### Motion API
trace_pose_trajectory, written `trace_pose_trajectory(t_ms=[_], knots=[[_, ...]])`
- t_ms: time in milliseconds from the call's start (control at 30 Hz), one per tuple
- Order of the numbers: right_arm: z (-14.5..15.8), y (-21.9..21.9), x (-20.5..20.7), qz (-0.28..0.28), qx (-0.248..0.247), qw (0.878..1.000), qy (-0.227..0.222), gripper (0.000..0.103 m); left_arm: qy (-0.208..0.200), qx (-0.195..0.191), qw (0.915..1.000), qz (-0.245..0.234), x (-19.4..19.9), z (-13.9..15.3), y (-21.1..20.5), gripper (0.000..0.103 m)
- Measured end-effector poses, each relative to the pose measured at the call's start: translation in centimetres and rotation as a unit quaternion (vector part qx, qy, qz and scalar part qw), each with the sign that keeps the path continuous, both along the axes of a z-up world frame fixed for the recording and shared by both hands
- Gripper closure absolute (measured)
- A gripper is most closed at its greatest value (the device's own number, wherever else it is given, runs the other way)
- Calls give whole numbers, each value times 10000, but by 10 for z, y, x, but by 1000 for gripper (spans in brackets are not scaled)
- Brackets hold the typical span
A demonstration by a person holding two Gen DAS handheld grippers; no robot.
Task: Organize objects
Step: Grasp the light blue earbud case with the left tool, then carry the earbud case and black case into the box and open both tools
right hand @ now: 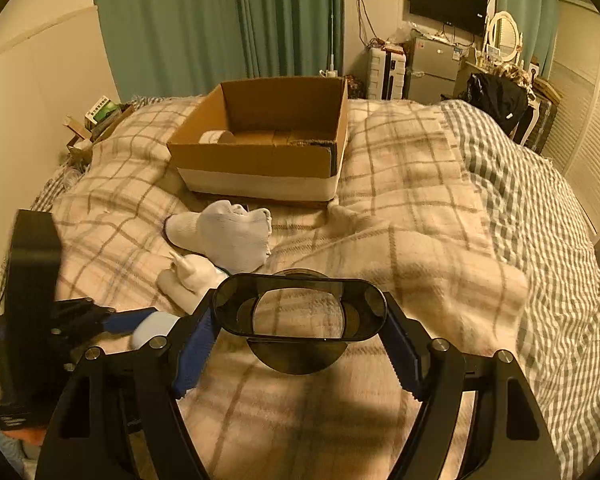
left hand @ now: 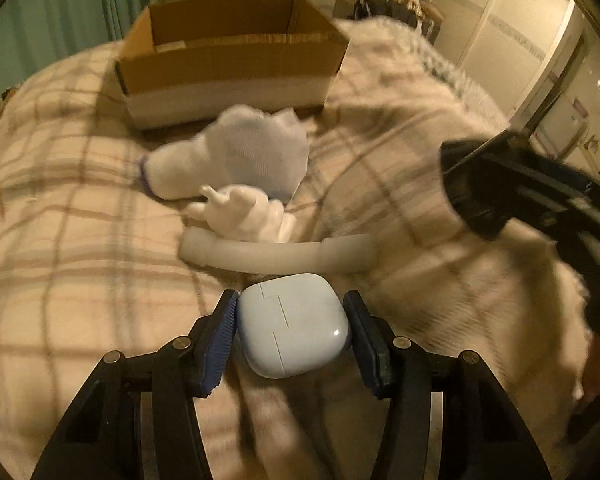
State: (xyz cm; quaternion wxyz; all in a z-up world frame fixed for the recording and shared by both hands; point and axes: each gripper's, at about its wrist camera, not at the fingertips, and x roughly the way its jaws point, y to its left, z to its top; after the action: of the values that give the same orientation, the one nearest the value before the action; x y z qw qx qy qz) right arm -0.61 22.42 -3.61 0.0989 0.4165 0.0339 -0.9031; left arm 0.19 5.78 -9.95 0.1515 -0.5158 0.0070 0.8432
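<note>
A pale blue earbud case [left hand: 292,328] lies on the plaid blanket, and my left gripper [left hand: 290,300] is shut on it with a blue pad against each side. Just beyond lie a white curved tube [left hand: 276,258], a white figurine [left hand: 240,212] and a white sock [left hand: 240,156]. My right gripper [right hand: 300,312] is shut on a dark see-through oval container [right hand: 300,300], held just above the blanket. The right wrist view shows the left gripper [right hand: 112,320] low at the left with the case [right hand: 152,330] in it. An open cardboard box [right hand: 260,160] sits farther back on the bed.
The plaid blanket [right hand: 400,208] is rumpled into folds, with a grey checked duvet [right hand: 540,220] on the right. A pale roll [right hand: 216,136] lies inside the box. Green curtains, a small fridge [right hand: 432,68] and a wall screen stand past the bed.
</note>
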Motion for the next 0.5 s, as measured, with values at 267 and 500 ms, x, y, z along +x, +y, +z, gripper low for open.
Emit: trace_pose_trajectory(t_ms=[267, 500], knots=[[39, -8, 20, 13, 99, 9991, 402, 28, 593, 273, 9977, 157, 7, 56, -18, 49], [85, -20, 11, 227, 169, 9960, 847, 28, 1189, 159, 9926, 176, -17, 108, -27, 49]])
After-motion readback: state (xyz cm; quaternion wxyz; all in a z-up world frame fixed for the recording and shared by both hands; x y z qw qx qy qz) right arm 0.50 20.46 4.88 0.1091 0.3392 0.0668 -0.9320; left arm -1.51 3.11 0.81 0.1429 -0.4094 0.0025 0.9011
